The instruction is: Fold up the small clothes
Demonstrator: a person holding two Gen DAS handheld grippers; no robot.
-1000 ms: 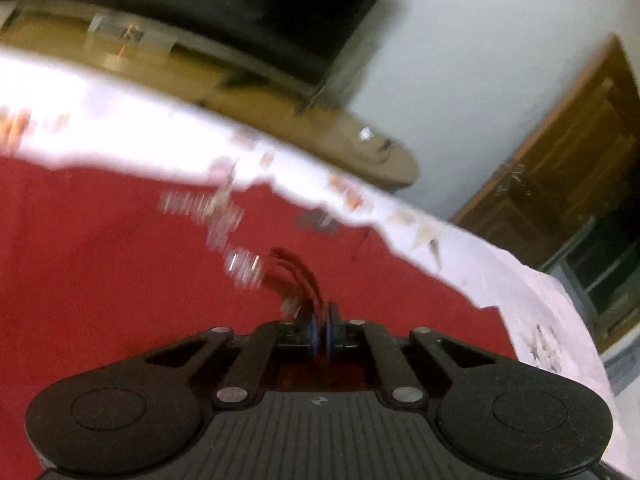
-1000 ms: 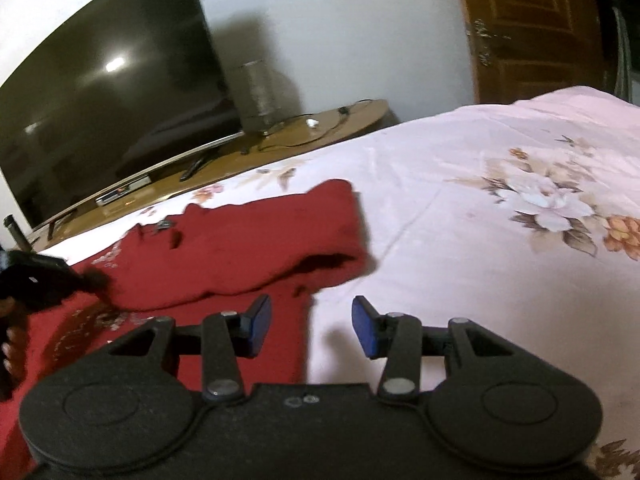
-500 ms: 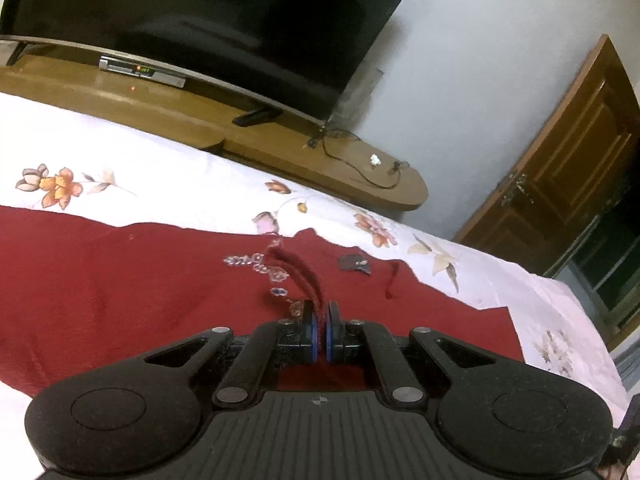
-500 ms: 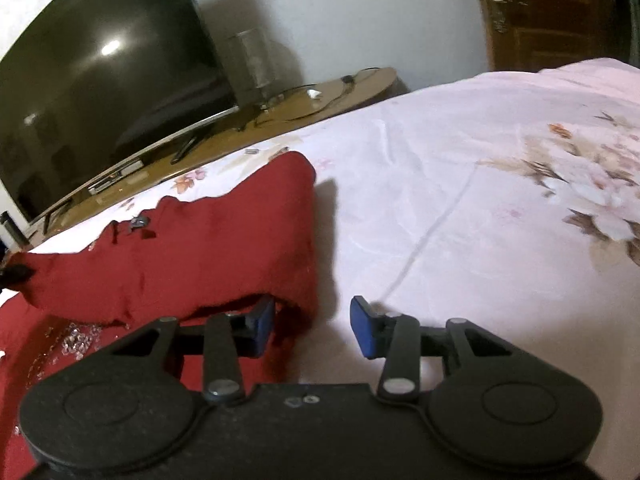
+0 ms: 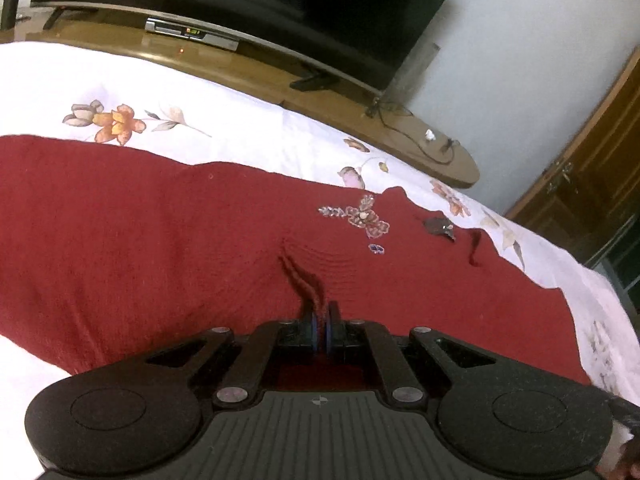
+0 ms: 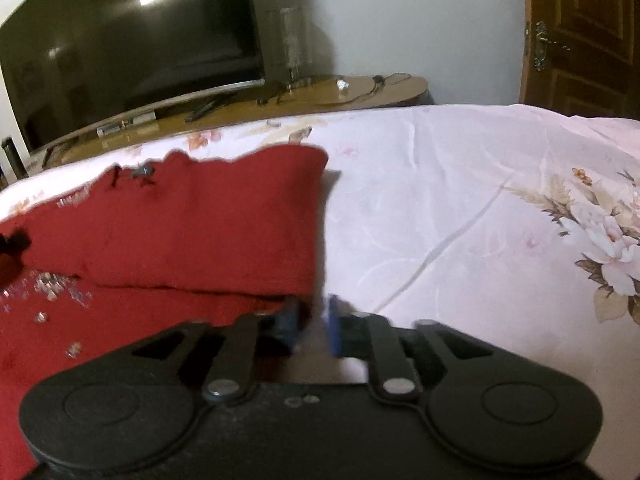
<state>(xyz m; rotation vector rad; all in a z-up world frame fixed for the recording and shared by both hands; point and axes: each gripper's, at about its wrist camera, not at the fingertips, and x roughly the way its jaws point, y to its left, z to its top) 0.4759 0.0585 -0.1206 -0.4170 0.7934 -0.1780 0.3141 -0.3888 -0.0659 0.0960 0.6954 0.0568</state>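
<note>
A red knitted garment [image 5: 160,240] with beaded embroidery [image 5: 364,216] lies across the floral bed sheet [image 5: 200,92]. My left gripper [image 5: 321,320] is shut on a raised pinch of its fabric, low over the cloth. In the right wrist view the garment [image 6: 200,220] has its upper layer folded over the lower one. The near right corner of that fold sits between the narrowed jaws of my right gripper [image 6: 312,320]. It lies against the left pad, and a pale gap shows beside the right pad. Both fingers are blurred. The left gripper [image 6: 12,244] shows dark at the left edge.
A large dark television [image 6: 120,40] stands on a low wooden stand [image 6: 340,92] beyond the bed's far edge, with cables and a set-top box [image 5: 192,34]. A wooden door [image 6: 580,32] is at the right. Bare bed sheet [image 6: 440,200] spreads to the right of the garment.
My left gripper has sunk toward the bed, still pinching the red fabric. My right gripper's jaws have narrowed around the corner of the fold, which now lies farther over the lower layer.
</note>
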